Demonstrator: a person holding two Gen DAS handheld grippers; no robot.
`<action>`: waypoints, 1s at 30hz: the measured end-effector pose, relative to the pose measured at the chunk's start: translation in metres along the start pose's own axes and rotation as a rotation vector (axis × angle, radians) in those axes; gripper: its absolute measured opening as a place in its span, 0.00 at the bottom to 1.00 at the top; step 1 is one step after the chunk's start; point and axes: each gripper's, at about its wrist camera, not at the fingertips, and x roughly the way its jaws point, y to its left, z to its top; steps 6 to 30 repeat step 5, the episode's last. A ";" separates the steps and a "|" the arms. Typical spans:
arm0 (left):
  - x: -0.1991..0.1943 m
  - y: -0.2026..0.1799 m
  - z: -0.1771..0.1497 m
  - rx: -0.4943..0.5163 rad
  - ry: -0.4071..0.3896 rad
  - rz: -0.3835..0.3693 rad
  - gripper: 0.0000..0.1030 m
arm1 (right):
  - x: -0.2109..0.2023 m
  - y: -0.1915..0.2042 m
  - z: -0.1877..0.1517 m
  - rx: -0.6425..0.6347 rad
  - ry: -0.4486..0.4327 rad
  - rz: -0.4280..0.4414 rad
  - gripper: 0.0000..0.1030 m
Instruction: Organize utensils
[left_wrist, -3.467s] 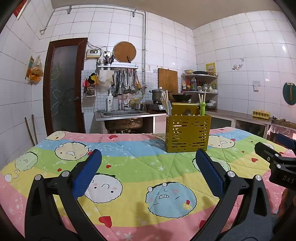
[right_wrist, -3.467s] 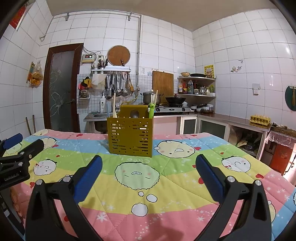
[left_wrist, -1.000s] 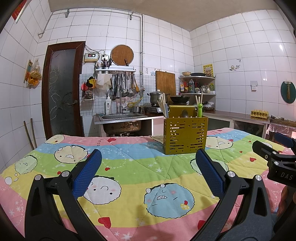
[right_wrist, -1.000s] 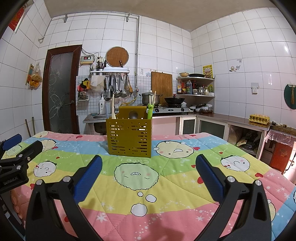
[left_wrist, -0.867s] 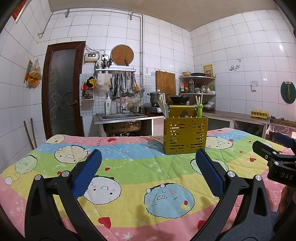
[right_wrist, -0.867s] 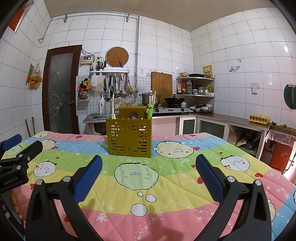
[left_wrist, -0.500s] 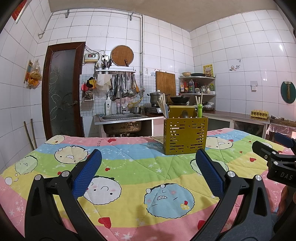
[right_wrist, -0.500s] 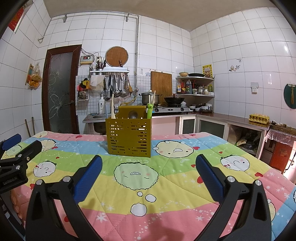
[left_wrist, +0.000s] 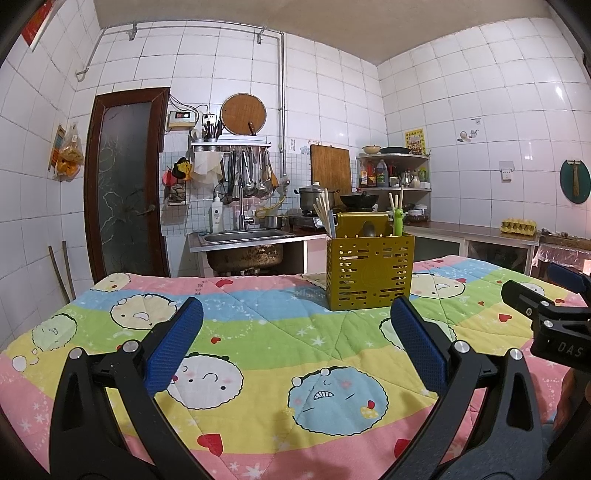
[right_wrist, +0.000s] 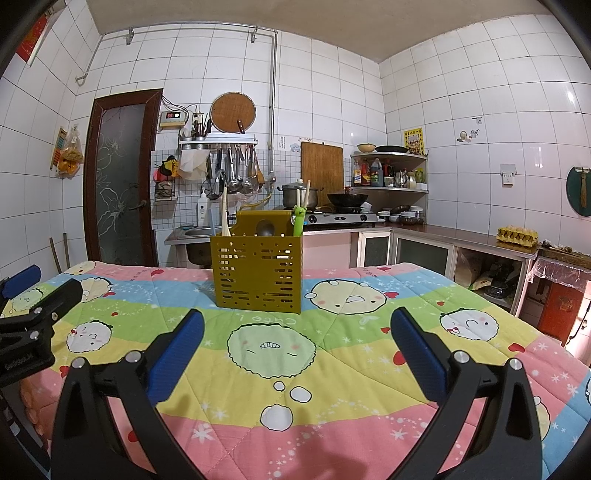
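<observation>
A mustard-yellow perforated utensil holder (left_wrist: 368, 271) (right_wrist: 256, 275) stands upright on the cartoon-print quilt (left_wrist: 258, 332) (right_wrist: 332, 354). Pale chopsticks (left_wrist: 324, 213), a metal spoon (left_wrist: 368, 229) and green-handled chopsticks (left_wrist: 398, 218) stick out of its top. My left gripper (left_wrist: 295, 343) is open and holds nothing, low over the near part of the quilt, well short of the holder. My right gripper (right_wrist: 296, 345) is open too and holds nothing, at about the same distance from the holder. Each gripper shows at the edge of the other's view.
Behind the table are a sink (left_wrist: 243, 236), a wall rack of hanging ladles (left_wrist: 247, 177), a stove with a pot and wok (right_wrist: 332, 206), and a corner shelf of bottles (right_wrist: 388, 170). A counter with an egg tray (right_wrist: 516, 234) runs along the right wall. A door (left_wrist: 125, 206) is at back left.
Both grippers stay open and nearly still; the views have only drifted slightly, with the holder shifting a little in each frame.
</observation>
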 end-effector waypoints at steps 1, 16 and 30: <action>0.000 0.000 0.000 -0.001 0.000 -0.001 0.95 | 0.000 0.000 0.000 0.000 0.000 0.000 0.96; 0.000 0.000 0.002 -0.005 0.005 0.001 0.95 | 0.000 0.000 0.000 0.000 0.000 -0.001 0.96; 0.000 0.000 0.002 -0.005 0.005 0.001 0.95 | 0.000 0.000 0.000 0.000 0.000 -0.001 0.96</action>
